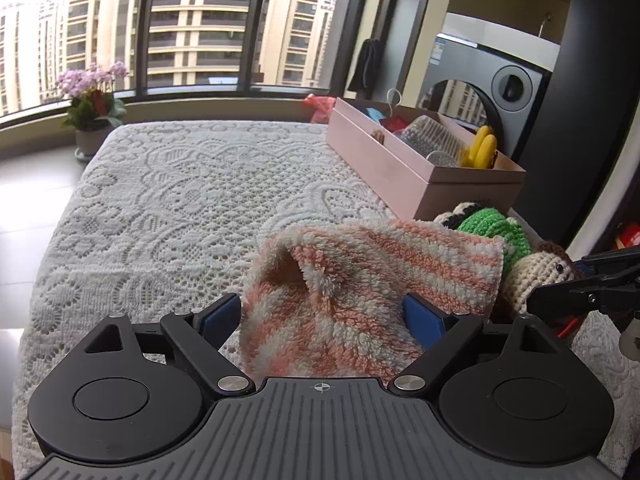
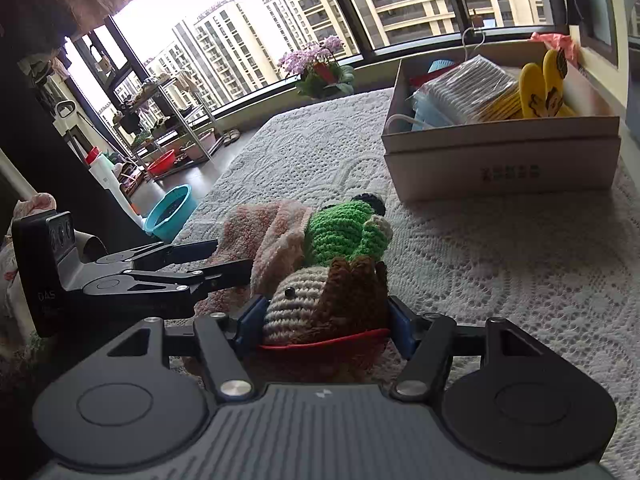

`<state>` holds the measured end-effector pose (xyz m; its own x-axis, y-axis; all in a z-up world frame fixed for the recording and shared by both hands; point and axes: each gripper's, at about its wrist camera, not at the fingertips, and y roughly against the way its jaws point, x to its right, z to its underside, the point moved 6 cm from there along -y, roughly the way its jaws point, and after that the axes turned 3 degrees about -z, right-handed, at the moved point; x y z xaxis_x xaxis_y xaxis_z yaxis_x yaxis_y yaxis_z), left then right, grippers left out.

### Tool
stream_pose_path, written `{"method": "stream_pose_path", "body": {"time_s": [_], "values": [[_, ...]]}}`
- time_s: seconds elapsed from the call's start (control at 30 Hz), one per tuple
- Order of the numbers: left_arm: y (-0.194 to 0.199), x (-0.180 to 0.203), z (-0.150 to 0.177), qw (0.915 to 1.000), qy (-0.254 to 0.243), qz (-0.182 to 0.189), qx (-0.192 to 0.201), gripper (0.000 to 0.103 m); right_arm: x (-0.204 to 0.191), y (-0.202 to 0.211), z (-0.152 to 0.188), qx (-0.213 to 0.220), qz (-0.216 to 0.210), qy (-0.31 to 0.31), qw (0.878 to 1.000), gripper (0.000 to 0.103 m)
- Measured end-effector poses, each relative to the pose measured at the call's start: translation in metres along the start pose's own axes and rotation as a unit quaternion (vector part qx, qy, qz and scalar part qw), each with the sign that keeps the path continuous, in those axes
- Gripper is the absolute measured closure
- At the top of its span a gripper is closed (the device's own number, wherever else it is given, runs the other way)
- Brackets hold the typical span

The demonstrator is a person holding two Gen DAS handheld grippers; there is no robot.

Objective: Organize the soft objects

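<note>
The box (image 2: 504,160) front carries print too blurred to read, and "DAS" shows on the left tool (image 2: 224,260) body, both only in the right wrist view. The left tool (image 1: 324,316) gapes wide around the striped fluffy cloth (image 1: 360,280) on the lace tabletop (image 1: 180,200). The right tool (image 2: 324,320) pinches the crocheted doll (image 2: 320,304), which lies against the cloth.

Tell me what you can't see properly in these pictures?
- Crochet doll, left wrist view: mostly hidden behind the striped towel.
- Doll's lower part, right wrist view: covered by the right gripper.
- Box contents, both views: the box walls and a plastic packet hide what lies underneath.
- Box label, right wrist view: too blurred to read.
- Left gripper: the towel hides one pad.
</note>
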<state>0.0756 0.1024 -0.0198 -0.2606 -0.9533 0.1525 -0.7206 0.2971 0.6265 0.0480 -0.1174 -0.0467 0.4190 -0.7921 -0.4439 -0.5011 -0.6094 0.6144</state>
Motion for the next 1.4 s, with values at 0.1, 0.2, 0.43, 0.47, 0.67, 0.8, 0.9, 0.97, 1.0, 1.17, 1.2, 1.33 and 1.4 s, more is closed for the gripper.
{"method": "stream_pose_path", "body": {"time_s": [0.1, 0.2, 0.43, 0.47, 0.67, 0.8, 0.9, 0.97, 1.0, 1.17, 1.2, 1.33, 1.4], "values": [[-0.004, 0.005, -0.002, 1.0, 0.002, 0.003, -0.004, 0.013, 0.007, 0.029, -0.003, 0.035, 0.037, 0.027, 0.998, 0.039], [-0.01, 0.014, -0.003, 0.9999, 0.001, 0.006, -0.009, 0.018, 0.026, 0.049, -0.002, 0.045, 0.05, 0.014, 0.998, 0.038], [-0.016, 0.036, -0.005, 0.9997, -0.012, 0.005, -0.022, 0.04, 0.068, 0.058, 0.023, 0.072, 0.094, -0.007, 0.993, 0.015], [-0.015, 0.041, -0.005, 0.9996, -0.015, 0.012, -0.022, 0.043, 0.07, 0.057, 0.026, 0.079, 0.097, -0.007, 0.992, 0.015], [-0.02, 0.064, 0.002, 0.9984, -0.049, 0.009, -0.026, 0.038, 0.064, 0.054, 0.037, 0.101, 0.089, 0.022, 0.991, 0.01], [-0.026, 0.067, 0.003, 0.9987, -0.042, 0.0, -0.028, 0.034, 0.052, 0.057, 0.042, 0.119, 0.106, 0.067, 0.985, 0.007], [-0.024, 0.066, 0.004, 0.9987, -0.044, -0.01, -0.024, 0.039, 0.045, 0.061, 0.033, 0.139, 0.144, 0.105, 0.974, 0.005], [-0.022, 0.065, 0.006, 0.9987, -0.045, -0.017, -0.016, 0.045, 0.046, 0.06, 0.025, 0.139, 0.159, 0.116, 0.971, 0.005], [-0.02, 0.064, 0.007, 0.9987, -0.046, -0.02, -0.011, 0.047, 0.046, 0.057, 0.021, 0.133, 0.16, 0.12, 0.971, 0.006], [0.004, 0.069, 0.01, 0.9984, -0.052, -0.012, 0.021, 0.057, 0.047, 0.05, 0.018, 0.106, 0.183, 0.14, 0.967, 0.037], [0.011, 0.074, 0.008, 0.9981, -0.055, -0.001, 0.029, 0.057, 0.046, 0.054, 0.019, 0.104, 0.183, 0.15, 0.966, 0.038], [0.038, 0.092, -0.01, 0.9956, -0.062, 0.028, 0.065, 0.058, 0.051, 0.08, 0.024, 0.1, 0.131, 0.105, 0.981, 0.039], [0.049, 0.1, -0.032, 0.9936, -0.057, 0.049, 0.085, 0.058, 0.053, 0.095, 0.026, 0.113, 0.12, 0.094, 0.982, 0.057]]}}
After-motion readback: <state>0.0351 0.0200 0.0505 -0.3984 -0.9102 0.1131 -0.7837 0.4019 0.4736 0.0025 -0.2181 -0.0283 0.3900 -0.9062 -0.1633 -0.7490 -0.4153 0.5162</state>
